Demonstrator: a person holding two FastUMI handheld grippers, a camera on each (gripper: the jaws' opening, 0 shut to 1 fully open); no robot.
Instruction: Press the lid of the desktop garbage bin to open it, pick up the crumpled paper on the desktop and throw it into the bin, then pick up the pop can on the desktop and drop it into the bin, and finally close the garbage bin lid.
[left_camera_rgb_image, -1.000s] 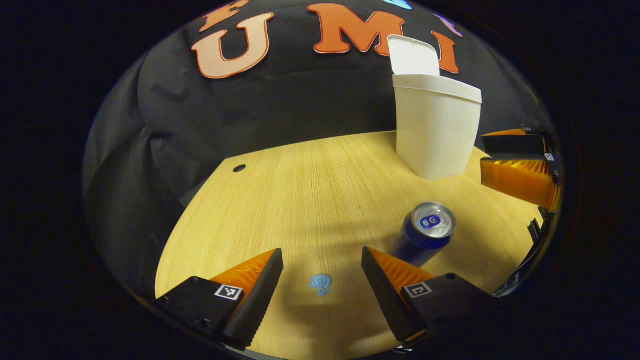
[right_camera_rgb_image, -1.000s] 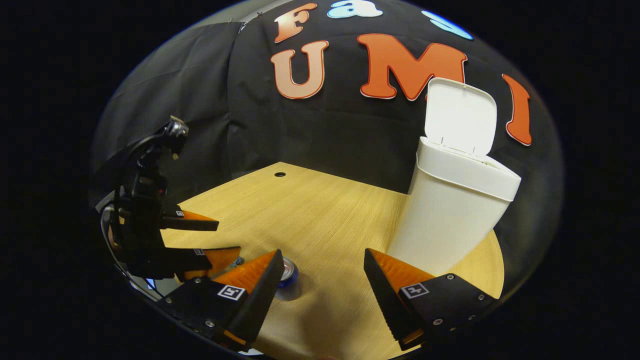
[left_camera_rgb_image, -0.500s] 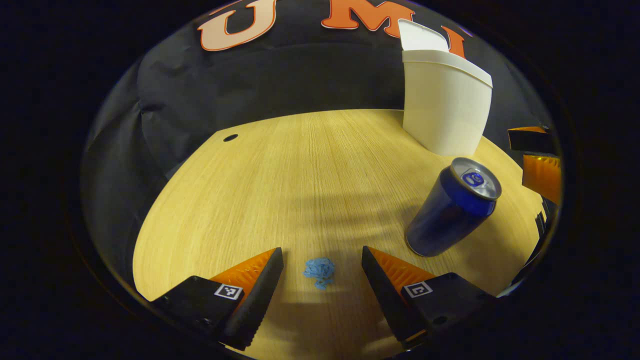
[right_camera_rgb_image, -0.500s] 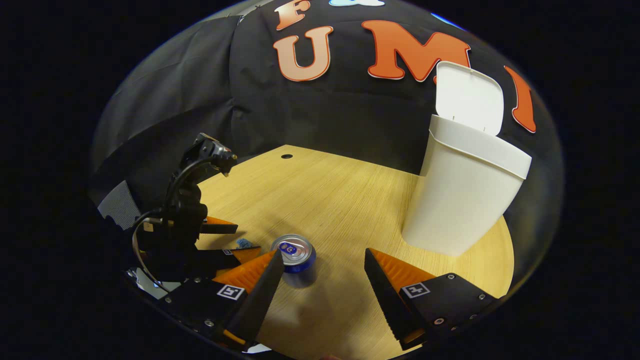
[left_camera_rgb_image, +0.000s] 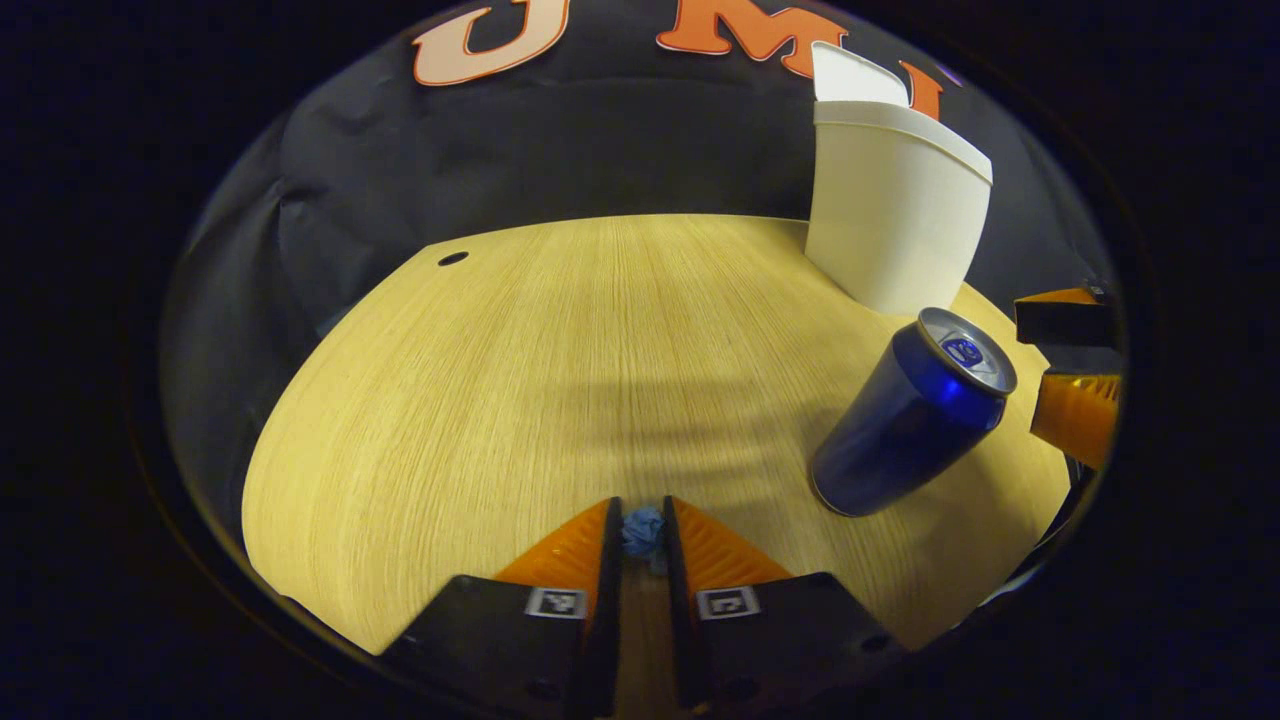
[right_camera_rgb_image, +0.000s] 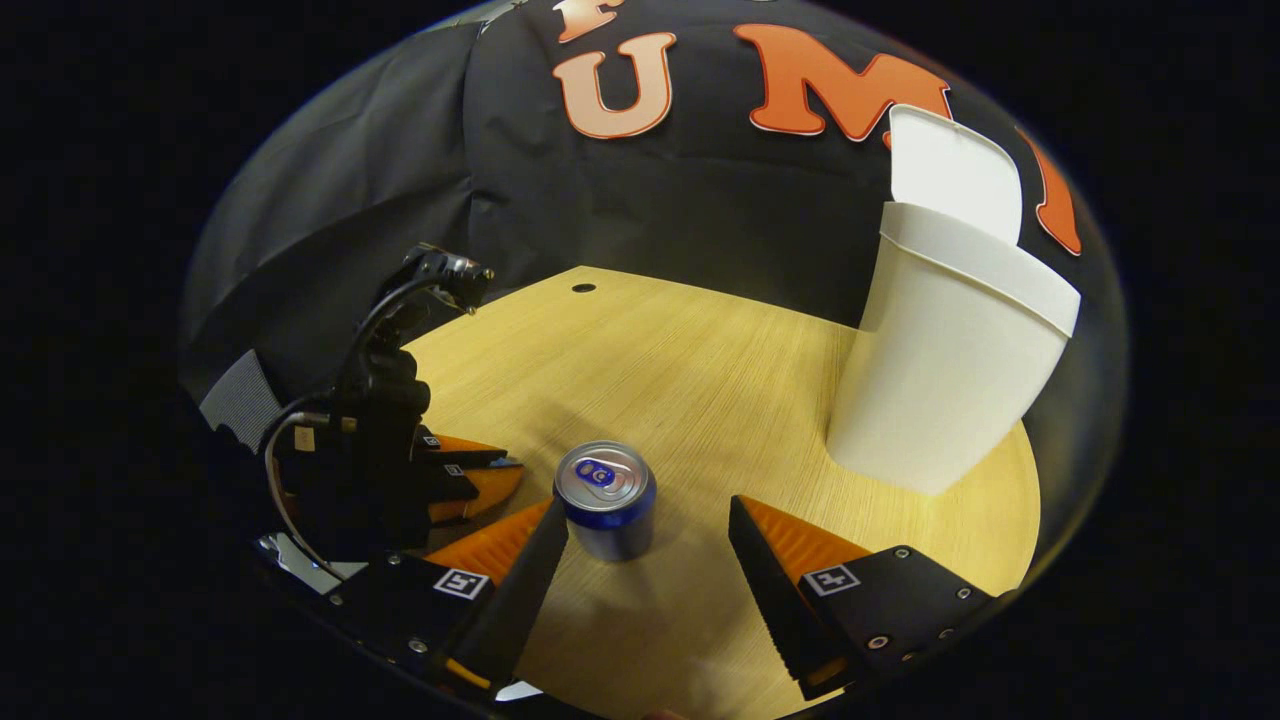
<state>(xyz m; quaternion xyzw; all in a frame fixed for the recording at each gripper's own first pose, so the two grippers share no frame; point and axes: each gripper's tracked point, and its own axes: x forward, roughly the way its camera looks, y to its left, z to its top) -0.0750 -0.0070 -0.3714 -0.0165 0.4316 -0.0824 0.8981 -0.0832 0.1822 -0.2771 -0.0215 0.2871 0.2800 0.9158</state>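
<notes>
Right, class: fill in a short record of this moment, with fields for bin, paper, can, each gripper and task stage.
bin: white garbage bin on the desk, lid up
paper: blue crumpled paper between the left gripper fingers
can: pop can upright on the desk
left gripper: shut on the paper
right gripper: right gripper open, near the can
stage: paper grasped, not yet binned

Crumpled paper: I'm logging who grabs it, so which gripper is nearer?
Left. The left gripper is shut on the crumpled paper; the right gripper hangs open by the pop can.
</notes>
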